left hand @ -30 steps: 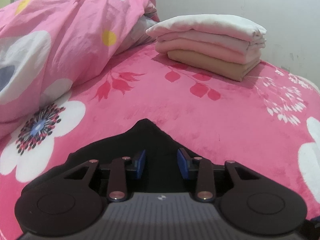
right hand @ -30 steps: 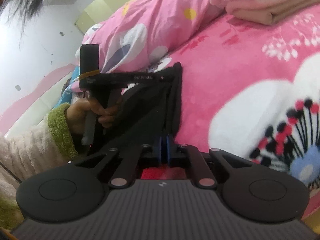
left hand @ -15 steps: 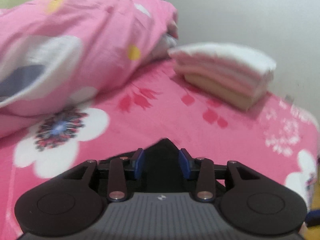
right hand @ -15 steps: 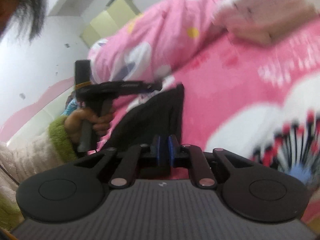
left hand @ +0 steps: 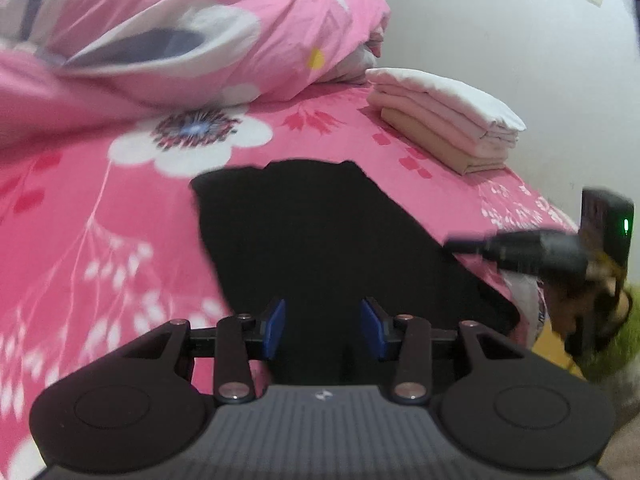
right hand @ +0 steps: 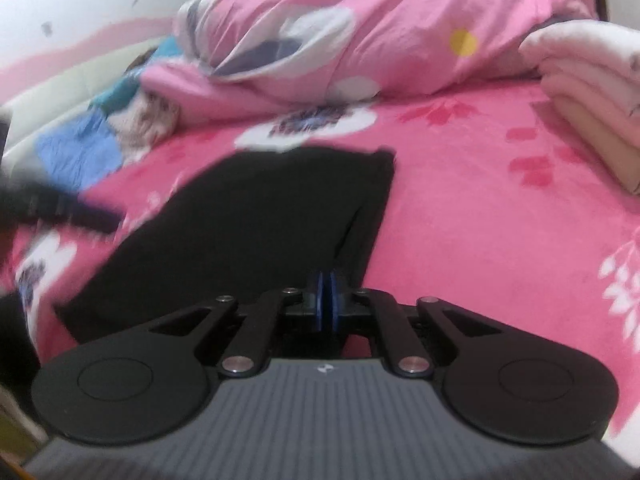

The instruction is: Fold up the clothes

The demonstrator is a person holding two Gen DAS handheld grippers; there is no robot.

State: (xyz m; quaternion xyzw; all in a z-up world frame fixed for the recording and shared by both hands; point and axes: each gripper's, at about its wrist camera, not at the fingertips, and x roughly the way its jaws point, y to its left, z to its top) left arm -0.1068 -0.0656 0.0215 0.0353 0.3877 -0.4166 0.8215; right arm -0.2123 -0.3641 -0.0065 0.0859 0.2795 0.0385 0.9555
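Left gripper (left hand: 323,328): jaws partly apart over the black garment (left hand: 320,232), gripping nothing.
Right gripper (right hand: 327,295): jaws together, at the black garment's near edge; hold unclear.

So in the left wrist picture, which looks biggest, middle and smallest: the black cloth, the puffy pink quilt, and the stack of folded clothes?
1. Pink quilt, though partly cut off.
2. Black cloth; being nearest, it may look oversized.
3. Stack of folded clothes, farthest away.

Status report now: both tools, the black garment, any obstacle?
Left tool open, empty. Right tool shut on black garment. Garment flat on pink blanket. Folded stack clear.
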